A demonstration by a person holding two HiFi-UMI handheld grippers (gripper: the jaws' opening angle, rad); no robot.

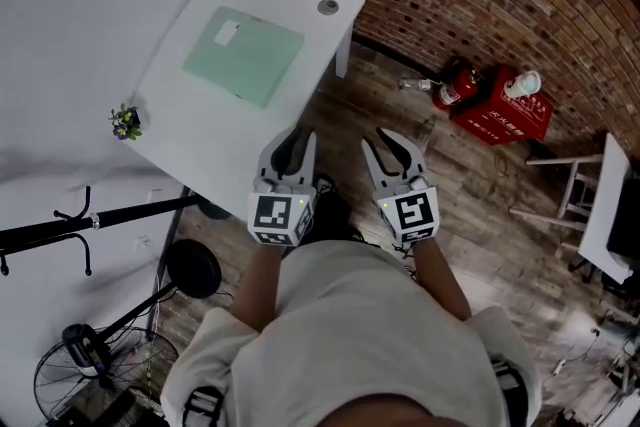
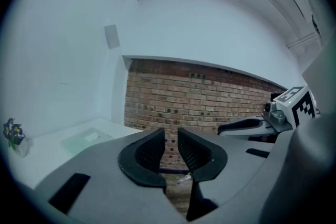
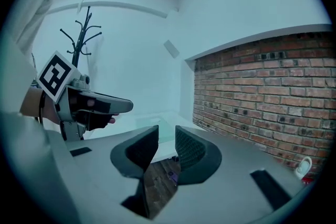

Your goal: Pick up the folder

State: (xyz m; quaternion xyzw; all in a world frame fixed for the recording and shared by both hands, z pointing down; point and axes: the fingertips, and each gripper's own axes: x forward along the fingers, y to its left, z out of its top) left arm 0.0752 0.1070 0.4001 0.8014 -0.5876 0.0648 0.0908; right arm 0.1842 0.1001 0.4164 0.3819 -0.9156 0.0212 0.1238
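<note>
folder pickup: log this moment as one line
phase: pre-grasp | folder: flat on white table, untouched | left gripper: open, empty | right gripper: open, empty

Open white tabletop (image 1: 190, 145) runs from its near edge to the pale green flat plastic folder (image 1: 243, 54). A small purple flower pot (image 1: 126, 122) stands at the left edge, well apart.

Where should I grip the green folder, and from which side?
Likely the edge nearest you. The folder lies flat on the table, well inside the rim with nothing overhanging, so come in low from your side and pinch that thin edge with a gripper.
</note>
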